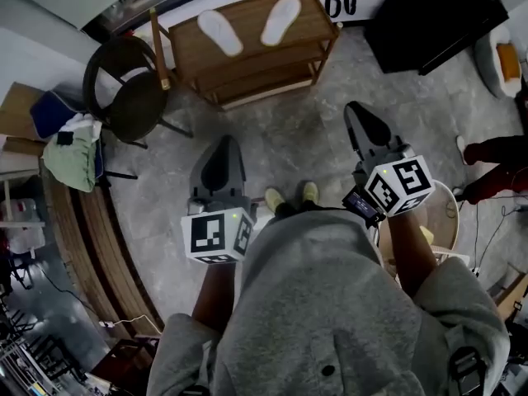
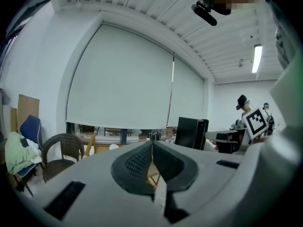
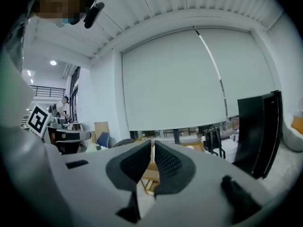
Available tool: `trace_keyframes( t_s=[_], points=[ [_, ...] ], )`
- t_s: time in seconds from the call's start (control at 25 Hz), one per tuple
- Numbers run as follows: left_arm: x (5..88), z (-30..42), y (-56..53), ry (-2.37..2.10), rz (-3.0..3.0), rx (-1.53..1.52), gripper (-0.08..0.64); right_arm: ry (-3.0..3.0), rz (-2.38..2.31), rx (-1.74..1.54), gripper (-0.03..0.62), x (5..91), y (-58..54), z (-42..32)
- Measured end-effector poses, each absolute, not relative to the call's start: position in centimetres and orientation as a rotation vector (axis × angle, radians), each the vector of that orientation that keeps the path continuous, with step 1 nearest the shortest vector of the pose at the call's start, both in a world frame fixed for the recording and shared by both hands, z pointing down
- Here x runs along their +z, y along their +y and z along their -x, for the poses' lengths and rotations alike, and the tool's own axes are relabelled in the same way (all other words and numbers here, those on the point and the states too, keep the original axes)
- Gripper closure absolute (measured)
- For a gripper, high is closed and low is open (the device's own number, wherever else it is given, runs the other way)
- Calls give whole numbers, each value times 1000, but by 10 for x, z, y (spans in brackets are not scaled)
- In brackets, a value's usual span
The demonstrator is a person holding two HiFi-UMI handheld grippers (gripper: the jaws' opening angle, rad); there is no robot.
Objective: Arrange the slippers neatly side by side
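Closest in is the person's grey sweatshirt (image 1: 330, 304), with a pair of yellow-green shoes (image 1: 290, 195) showing just past its hem. Both hands hold their tools out over the mottled grey floor (image 1: 289, 139). The left gripper (image 2: 152, 143) has its ribbed black pads pressed together at the tip, with nothing between them. The right gripper (image 3: 152, 143) has its pads drawn in to a thin slit and is likewise empty. Each carries a white cube printed with black square marker patterns rather than letters, the left cube (image 1: 216, 236) and the right cube (image 1: 400, 186).

The task's things lie on the top board of the wooden rack (image 1: 247, 68), well beyond both grippers. One white slipper (image 1: 219, 31) sits toward the rack's left end and the second slipper (image 1: 280, 20) toward its right end. They are apart from each other and splayed, their near ends angled toward one another.

A dark wicker chair (image 1: 132, 97) stands just to the left of the rack. Farther left of the rack is a blue seat (image 1: 51, 112), and a pale green cloth (image 1: 73, 159) is draped just beside it. To the right of the rack stands a black cabinet (image 1: 433, 19).
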State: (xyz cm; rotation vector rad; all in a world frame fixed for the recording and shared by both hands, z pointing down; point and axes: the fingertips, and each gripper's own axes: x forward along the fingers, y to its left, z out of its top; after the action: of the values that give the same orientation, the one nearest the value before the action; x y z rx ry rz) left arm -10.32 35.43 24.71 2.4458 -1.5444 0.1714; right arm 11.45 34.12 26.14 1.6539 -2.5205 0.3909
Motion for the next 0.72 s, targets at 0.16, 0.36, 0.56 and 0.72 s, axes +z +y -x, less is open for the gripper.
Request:
trace_keyframes(
  t_s=[0.16, 0.36, 0.56, 0.72],
  points=[
    [244, 119, 351, -1563, -2430, 150, 543, -2524, -1637, 396, 554, 257, 336, -102],
    [248, 139, 350, -1581, -2410, 136, 543, -2545, -1559, 355, 560, 259, 330, -70],
    [253, 152, 346, -1566, -2424, 133, 543, -2642, -1493, 360, 559, 259, 322, -34],
    [253, 159, 343, -1554, -2433, 132, 543, -2688, -1419, 316, 558, 256, 324, -15]
  ],
)
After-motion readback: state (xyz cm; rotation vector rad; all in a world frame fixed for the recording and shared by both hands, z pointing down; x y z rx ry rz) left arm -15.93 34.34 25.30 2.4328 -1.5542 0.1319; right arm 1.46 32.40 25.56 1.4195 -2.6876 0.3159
